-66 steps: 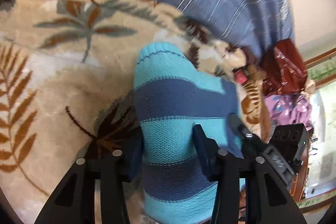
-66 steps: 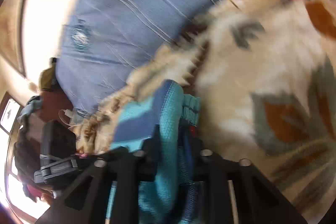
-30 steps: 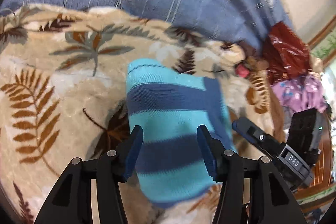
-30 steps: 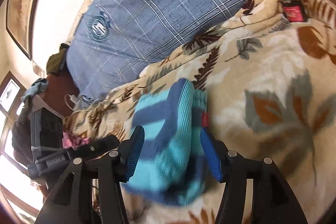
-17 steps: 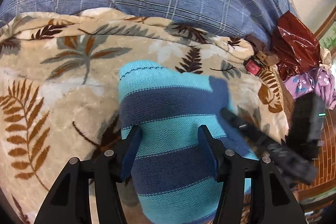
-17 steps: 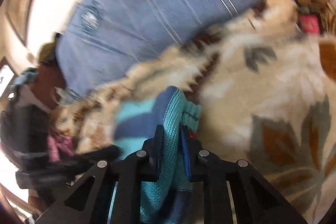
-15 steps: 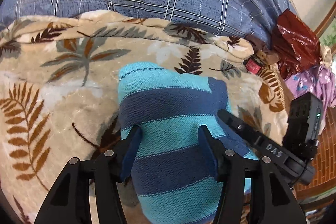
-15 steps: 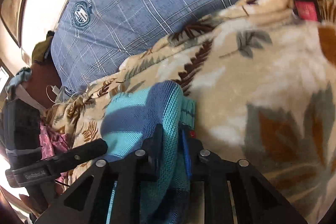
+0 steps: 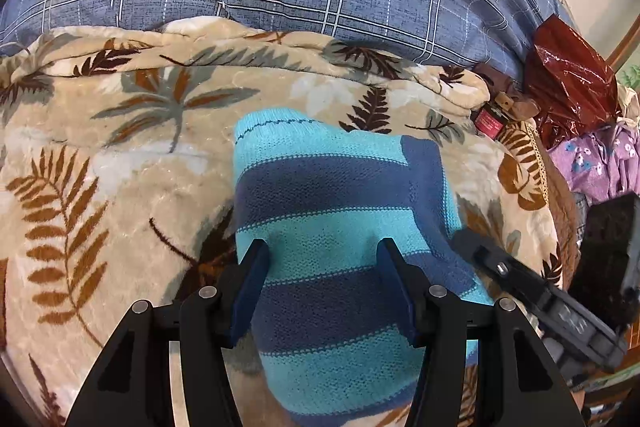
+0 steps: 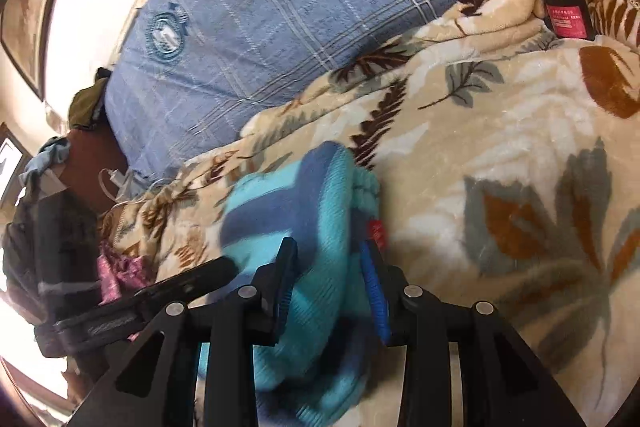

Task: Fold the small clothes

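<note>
Turquoise-and-navy striped knit garment [image 9: 340, 227] lies folded on the leaf-print blanket [image 9: 120, 155], left gripper [image 9: 322, 283] fingers open astride it, right gripper [image 10: 330, 291] at 4 o'clock opening around its doubled edge, apparently releasing the fold.

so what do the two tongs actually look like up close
Both are matte black plastic. The left tongs have angular, strut-like fingers with silver round screw heads and dark navy pads. The right tongs share that build, with a brighter blue ribbed pad on one finger. No cables, sleeves or hands show.
</note>
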`<state>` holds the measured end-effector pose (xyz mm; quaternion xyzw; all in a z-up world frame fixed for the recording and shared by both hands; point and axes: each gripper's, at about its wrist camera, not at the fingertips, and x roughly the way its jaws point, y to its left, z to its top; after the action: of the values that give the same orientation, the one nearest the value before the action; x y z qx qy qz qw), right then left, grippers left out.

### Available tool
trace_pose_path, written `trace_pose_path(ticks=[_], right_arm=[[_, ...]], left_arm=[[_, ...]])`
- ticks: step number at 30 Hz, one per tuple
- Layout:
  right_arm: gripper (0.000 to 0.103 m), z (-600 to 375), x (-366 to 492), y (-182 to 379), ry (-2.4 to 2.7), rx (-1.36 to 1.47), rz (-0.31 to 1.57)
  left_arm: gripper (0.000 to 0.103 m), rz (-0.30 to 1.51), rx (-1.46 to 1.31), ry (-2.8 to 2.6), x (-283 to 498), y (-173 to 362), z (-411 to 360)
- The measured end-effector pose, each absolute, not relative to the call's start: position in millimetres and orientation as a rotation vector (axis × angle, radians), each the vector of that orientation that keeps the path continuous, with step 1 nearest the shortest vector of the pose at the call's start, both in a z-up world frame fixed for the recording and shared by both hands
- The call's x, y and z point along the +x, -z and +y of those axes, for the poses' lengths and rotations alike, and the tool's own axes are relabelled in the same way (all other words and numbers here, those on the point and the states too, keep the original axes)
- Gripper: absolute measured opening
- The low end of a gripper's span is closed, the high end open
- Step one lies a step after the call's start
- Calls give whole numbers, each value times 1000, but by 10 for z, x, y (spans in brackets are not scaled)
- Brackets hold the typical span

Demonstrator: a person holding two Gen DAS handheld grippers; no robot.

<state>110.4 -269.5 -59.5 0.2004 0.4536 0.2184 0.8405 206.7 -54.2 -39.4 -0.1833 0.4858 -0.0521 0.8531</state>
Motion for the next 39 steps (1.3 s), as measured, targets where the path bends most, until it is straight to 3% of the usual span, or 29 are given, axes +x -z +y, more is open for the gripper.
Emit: trace_pose_path(ticks=[6, 10, 21, 24, 25, 27, 28, 33, 37, 39], right_arm=[[36, -2667, 734, 518, -489, 324, 918], [56, -2658, 667, 616, -430, 226, 936], [58, -2504, 1272, 443, -404, 318, 957], [51, -2404, 1473, 613, -384, 354, 1022], [29, -2359, 1507, 638, -394, 338, 1038], [22, -2288, 1473, 502, -434, 273, 966], [12, -2333, 1441, 428, -471, 297, 918], [12, -2566, 1565, 748, -369, 291, 1024], [26, -2841, 1407, 727, -425, 475, 999], [42, -2947, 1322, 769, -447, 546, 1011]], left_arm=[[55, 1007, -422, 135, 1790, 252, -448], [55, 1061, -396, 153, 1599, 430, -446], [57, 1061, -620, 182, 1996, 392, 207], [56, 1112, -649, 189, 2228, 566, 197], [55, 1136, -664, 189, 2286, 632, 180], [55, 1141, -685, 199, 2344, 689, 149], [56, 1126, -671, 190, 2360, 690, 143], [56, 1139, -659, 208, 2411, 766, 13], [56, 1124, -652, 213, 2369, 742, 69], [58, 1117, -694, 231, 2322, 746, 137]])
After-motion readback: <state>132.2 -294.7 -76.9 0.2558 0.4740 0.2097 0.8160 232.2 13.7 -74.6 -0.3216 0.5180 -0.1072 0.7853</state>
